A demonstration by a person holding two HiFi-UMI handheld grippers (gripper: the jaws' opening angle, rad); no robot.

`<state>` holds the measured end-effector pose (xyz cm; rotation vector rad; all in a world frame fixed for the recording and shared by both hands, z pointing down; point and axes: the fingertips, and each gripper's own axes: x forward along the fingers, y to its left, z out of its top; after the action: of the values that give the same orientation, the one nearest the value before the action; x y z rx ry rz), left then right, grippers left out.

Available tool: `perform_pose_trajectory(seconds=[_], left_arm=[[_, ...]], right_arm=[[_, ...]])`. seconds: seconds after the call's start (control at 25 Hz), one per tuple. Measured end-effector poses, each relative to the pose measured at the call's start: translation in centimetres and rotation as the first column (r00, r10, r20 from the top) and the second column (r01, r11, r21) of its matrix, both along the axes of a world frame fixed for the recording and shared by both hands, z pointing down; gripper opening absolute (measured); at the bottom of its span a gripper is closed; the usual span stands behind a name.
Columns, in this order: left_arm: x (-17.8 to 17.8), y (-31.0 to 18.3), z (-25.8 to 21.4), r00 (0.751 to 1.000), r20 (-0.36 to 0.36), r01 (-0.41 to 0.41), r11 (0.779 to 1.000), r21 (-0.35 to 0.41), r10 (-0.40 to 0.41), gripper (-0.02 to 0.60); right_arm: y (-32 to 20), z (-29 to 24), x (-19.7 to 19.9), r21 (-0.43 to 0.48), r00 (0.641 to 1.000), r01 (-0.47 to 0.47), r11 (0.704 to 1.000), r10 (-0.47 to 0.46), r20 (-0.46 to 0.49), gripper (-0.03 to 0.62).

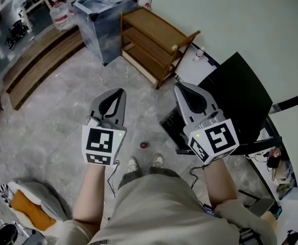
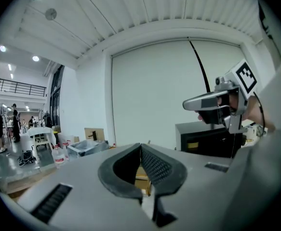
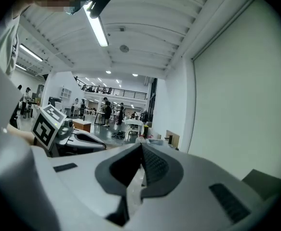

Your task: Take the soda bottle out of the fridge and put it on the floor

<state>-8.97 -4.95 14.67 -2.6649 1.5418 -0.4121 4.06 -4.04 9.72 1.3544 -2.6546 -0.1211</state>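
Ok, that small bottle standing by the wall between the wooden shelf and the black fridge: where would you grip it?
Probably grip the small bottle round its body under the cap, from above on the room side: it stands upright, wall close behind, wooden shelf and black fridge either side.

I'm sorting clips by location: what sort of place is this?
Probably a large open workshop or lab hall: a railed mezzanine, work tables with people, and a stone-tiled floor holding a wooden shelf.
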Motion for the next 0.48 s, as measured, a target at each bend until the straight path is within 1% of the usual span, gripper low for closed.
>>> perform_pose_trajectory(seconds=[0.16,0.36,0.48], left_arm=[[0.2,2.1,-3.9,1.0,0.002,-0.021,0.998,0.066,0.021,0.006],[0.7,4.4,-8.4,0.999,0.011,-0.04,0.987,0.158,0.039,0.006],[0.7,5.7,-10.0,0.999,-0.008,-0.043,0.98,0.194,0.046,0.006]], right_arm=[[2.6,-3.7,0.9,0.068,1.0,-0.013,0.998,0.012,0.023,-0.003],[4.9,-7.3,2.4,0.128,0.996,-0.022,0.992,0.01,0.09,-0.003],[6.1,-8.3,2.9,0.168,0.996,-0.033,0.985,0.018,0.088,-0.003]])
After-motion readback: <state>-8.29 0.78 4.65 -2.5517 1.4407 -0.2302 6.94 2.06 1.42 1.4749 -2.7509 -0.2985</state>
